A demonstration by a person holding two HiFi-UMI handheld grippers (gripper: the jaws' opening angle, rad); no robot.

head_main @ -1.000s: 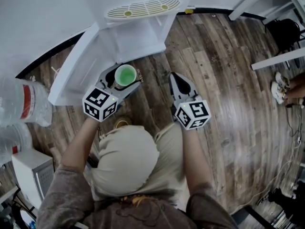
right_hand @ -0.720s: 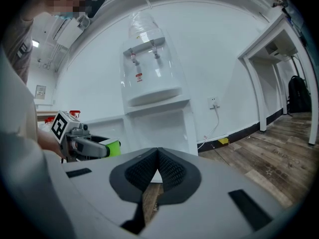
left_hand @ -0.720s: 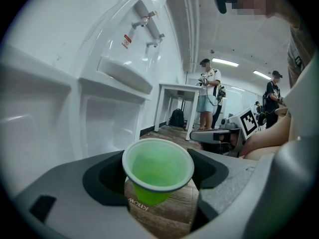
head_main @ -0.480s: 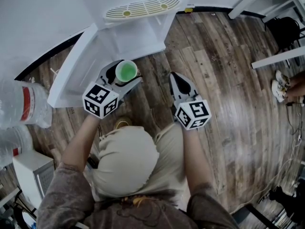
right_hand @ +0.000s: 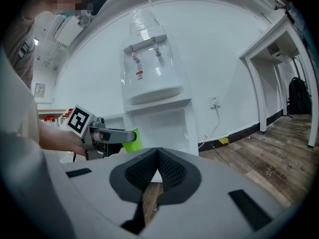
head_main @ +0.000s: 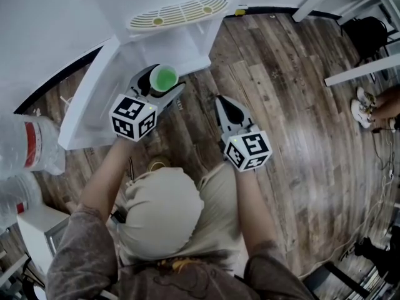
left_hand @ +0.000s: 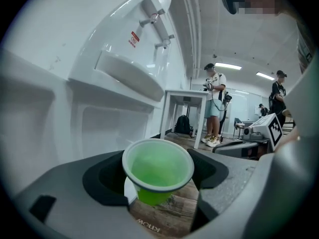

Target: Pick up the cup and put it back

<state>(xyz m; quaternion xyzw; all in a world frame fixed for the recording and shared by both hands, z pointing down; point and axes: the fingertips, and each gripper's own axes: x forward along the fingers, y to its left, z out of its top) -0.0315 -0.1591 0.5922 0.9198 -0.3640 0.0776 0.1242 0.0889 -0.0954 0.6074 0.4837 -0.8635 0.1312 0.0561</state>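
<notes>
Green cup (left_hand: 158,169): seems thin plastic, light, easily crushed; hold gently at mid-wall
Left gripper (head_main: 160,85): wide, clasping cup
Right gripper (right_hand: 157,158): closed, empty

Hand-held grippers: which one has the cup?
The left hand-held gripper: the green cup sits upright between its jaws. The right hand-held gripper has its jaws together, with nothing in them.

Open workroom or lab-style office, indicated by white water dispenser (right_hand: 152,78) set against a white wall, spare water bottles (head_main: 31,145) kept nearby, wood-plank floor (head_main: 294,105), white table (left_hand: 187,103), ceiling strip lights (left_hand: 228,66), backpack (left_hand: 182,125) left underneath, people (left_hand: 214,103) seen standing in the background.
</notes>
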